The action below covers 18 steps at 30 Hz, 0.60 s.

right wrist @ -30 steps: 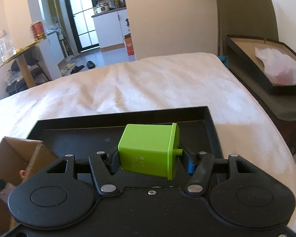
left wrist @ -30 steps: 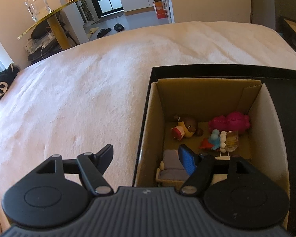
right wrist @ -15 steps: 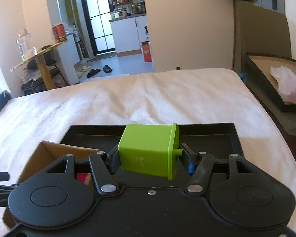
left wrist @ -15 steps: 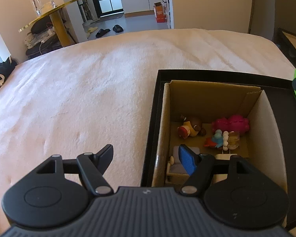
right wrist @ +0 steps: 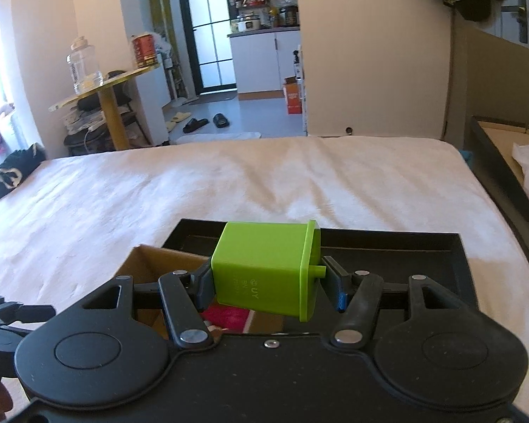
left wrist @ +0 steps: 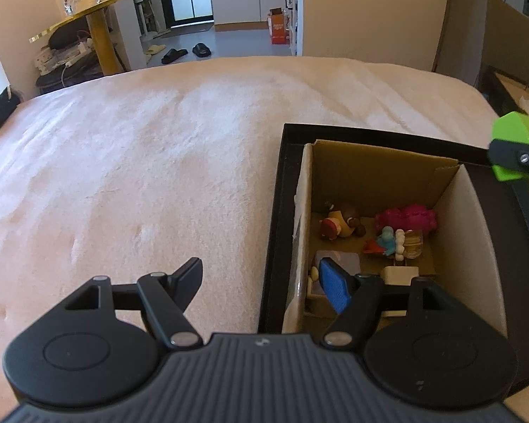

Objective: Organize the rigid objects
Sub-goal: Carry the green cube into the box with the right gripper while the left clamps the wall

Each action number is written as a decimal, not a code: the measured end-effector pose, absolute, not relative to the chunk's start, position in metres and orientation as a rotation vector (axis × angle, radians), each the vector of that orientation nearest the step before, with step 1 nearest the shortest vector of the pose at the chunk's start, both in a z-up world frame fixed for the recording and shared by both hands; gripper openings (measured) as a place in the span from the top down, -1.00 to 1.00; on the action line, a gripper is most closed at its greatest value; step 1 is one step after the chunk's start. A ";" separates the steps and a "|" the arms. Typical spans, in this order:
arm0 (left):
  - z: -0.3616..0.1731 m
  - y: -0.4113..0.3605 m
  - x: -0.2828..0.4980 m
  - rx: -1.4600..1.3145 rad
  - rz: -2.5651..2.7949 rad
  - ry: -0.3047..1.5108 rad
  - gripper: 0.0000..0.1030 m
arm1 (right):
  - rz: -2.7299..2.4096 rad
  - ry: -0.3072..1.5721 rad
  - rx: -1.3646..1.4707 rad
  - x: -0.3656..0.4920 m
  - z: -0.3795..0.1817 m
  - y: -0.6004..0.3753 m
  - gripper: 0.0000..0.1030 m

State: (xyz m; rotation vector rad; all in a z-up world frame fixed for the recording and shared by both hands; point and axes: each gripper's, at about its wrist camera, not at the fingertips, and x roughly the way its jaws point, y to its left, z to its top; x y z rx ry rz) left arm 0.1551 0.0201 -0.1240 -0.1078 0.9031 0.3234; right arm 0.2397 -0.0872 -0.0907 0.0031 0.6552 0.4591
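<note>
Right claw [right wrist: 266, 283] is clamped on the green plastic cup [right wrist: 264, 268], held on its side in the air above the cardboard box [left wrist: 377, 176]. It looks light, stiff and a bit slick to me, so squeezing base against rim like this seems the safest hold. Left claw [left wrist: 261, 275] is spread wide with nothing in it, hovering by the box's near-left edge. Only the left view shows the toys [left wrist: 388, 229] lying at the bottom; from the right wrist the cup hides most of the box's inside.
</note>
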 end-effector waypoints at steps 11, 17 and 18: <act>-0.131 0.030 0.145 -0.212 0.230 0.905 0.02 | 0.521 0.708 -0.022 0.225 -0.098 -0.052 -0.14; -0.135 0.035 0.145 -0.248 0.198 0.910 0.40 | 0.517 0.748 -0.054 0.221 -0.107 -0.037 -0.14; -0.136 0.035 0.145 -0.253 0.192 0.909 0.47 | 0.513 0.752 -0.064 0.221 -0.108 -0.035 -0.14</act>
